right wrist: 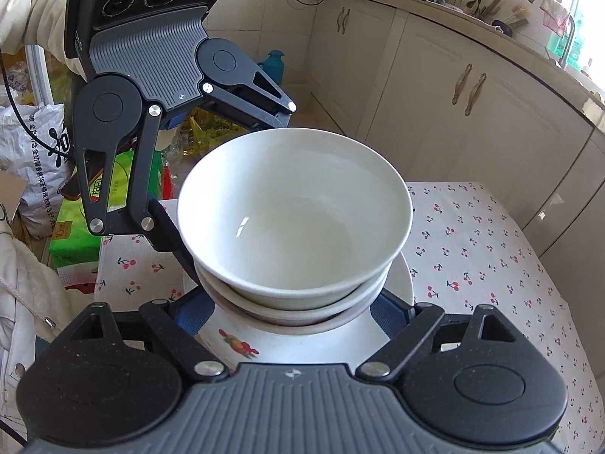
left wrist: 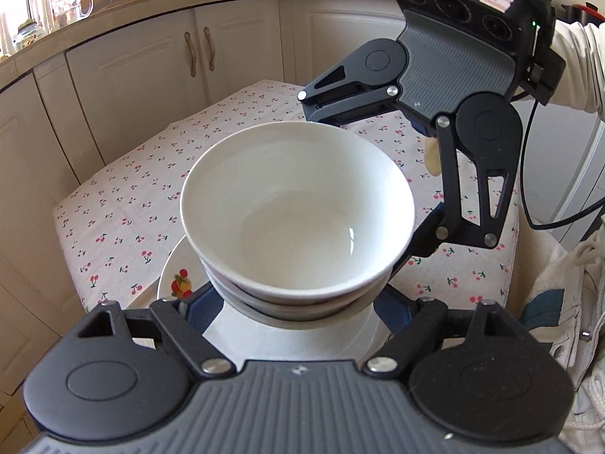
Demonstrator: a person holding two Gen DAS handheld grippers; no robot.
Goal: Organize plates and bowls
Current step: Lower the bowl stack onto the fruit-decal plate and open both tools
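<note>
1. Table (left wrist: 124, 204), cherry-print cloth: your stack is above it.
2. Plate (right wrist: 302, 344) (fruit motif) carries the nested white bowls (left wrist: 298, 219).
3. Left gripper (left wrist: 295, 312) and right gripper (right wrist: 298, 312): each has its blue pads against opposite sides of the bowl stack, pinching it.

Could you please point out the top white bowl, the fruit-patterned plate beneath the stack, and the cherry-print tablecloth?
Top white bowl (left wrist: 298, 208): left wrist view, inner wall.
Fruit-patterned plate (right wrist: 264, 348): right wrist view, bare rim beside the fruit print.
Cherry-print tablecloth (right wrist: 491, 249): right wrist view, bare cloth right of the stack.
</note>
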